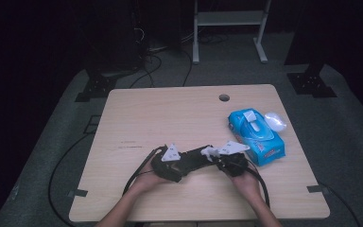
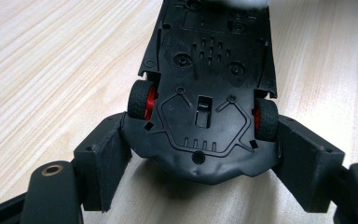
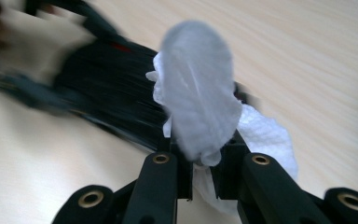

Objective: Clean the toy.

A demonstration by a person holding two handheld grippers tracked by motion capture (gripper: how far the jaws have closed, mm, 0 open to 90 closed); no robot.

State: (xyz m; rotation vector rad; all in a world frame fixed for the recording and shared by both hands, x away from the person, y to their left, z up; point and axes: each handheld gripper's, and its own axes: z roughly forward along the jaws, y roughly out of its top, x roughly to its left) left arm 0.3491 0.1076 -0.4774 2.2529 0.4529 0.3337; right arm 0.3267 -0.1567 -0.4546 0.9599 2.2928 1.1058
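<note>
the person works near the front middle of the wooden table (image 1: 137,118); left gripper (image 2: 200,154) has its jaws clamped on the two sides of a black toy car (image 2: 209,88), gripping it at one end just behind the red-hubbed wheels (image 2: 140,100); car is flipped, underside facing the left gripper's camera, screws and vent slots visible; in the high view the car (image 1: 196,158) lies between the two grippers, left gripper (image 1: 168,163) at its left end, right gripper (image 1: 227,158) at its right end; cannot tell if the car rests on the table or is held just off it; right gripper (image 3: 205,163) is pinched narrow on a bunched white wet wipe (image 3: 200,107), wipe sticking up past the jaws and pressed against or just beside the car body (image 3: 107,98); that view is motion-blurred so exact contact is unclear; blue wipes pack (image 1: 255,135) sits to the right of the grippers, flap lid open, a loose white wipe or wrapper (image 1: 275,121) just beyond it.

step in hand, judged: wiping the car clean, one gripper steadying, the other rubbing; next move likely calls for dragging the wipe along the body while the left grip stays firm, light pressure so the car does not slip out of the jaws; turning the car would be needed to reach the other faces.
</note>
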